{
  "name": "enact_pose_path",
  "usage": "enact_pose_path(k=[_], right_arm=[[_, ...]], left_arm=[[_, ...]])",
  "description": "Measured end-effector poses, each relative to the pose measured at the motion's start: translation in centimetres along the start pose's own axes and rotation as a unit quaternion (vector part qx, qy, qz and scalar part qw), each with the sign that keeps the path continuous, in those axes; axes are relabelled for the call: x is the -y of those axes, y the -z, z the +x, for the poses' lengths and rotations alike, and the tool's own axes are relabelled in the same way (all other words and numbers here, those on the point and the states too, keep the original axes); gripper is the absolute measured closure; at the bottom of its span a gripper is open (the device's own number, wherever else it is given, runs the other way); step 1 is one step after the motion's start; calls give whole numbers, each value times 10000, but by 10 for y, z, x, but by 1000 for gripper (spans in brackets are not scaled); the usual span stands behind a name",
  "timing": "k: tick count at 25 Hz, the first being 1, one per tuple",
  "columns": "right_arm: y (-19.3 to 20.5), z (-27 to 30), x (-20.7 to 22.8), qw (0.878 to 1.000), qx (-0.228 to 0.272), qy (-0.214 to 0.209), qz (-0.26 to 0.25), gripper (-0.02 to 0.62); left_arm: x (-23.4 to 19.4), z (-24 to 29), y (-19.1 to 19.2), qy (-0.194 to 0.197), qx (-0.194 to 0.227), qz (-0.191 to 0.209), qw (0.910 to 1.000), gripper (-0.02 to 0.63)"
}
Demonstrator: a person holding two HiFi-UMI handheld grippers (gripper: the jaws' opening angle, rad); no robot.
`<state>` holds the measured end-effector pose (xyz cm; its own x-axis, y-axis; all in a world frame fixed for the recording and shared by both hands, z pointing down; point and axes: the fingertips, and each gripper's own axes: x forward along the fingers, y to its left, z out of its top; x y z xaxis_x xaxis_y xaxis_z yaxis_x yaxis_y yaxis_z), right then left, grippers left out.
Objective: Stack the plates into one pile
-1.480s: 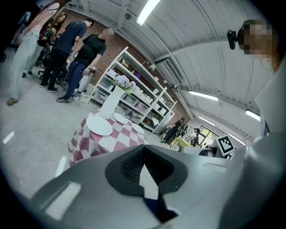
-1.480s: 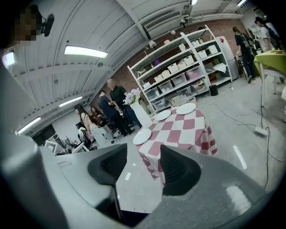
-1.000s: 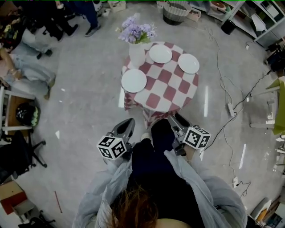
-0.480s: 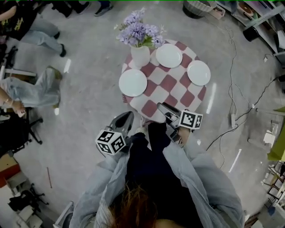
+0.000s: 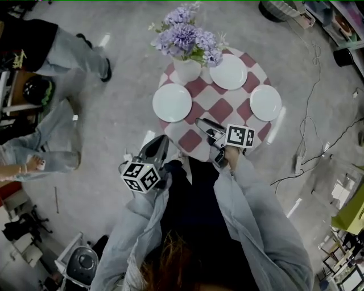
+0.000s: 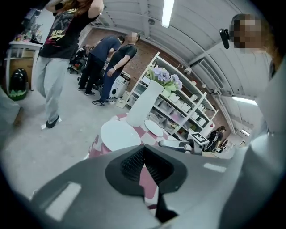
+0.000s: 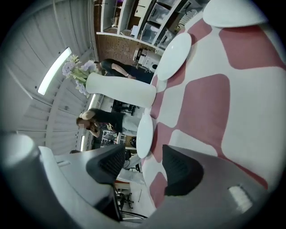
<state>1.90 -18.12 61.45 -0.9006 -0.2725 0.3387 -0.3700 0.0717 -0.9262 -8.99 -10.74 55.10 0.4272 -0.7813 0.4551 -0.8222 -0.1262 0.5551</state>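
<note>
Around the tall white vase [image 5: 187, 69], on the round pink-checked cloth [image 5: 222, 108], lie the left plate [image 5: 172, 103], back plate [image 5: 228, 71] and right plate [image 5: 265, 103], all smooth white discs, none touching. The right gripper [image 5: 202, 123], whose cube bears black square markers, is over the cloth on the near side of the vase; its ribbed jaws have just been opening and are empty. The left gripper [image 5: 161, 142] seems closed at the tips, also empty.

Grey concrete floor [image 5: 116, 133] — shelving [image 6: 187, 105] behind, strip lights [image 6: 167, 11] overhead.

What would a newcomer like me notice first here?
The round table in its red-and-white checked cloth stands out, holding a vase of purple flowers and three separate white plates: left plate, back plate, right plate. Nearer the camera, the right gripper, jaws apart and empty, reaches over the table's near edge, while the left gripper hangs short of it.
</note>
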Motion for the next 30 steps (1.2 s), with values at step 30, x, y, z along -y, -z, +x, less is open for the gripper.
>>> enact_pose_path(k=[30], right_arm=[[-25, 65, 31, 9838, -1, 1574, 858, 557]], left_arm=[[-44, -38, -18, -452, 740, -709, 9937, 595]])
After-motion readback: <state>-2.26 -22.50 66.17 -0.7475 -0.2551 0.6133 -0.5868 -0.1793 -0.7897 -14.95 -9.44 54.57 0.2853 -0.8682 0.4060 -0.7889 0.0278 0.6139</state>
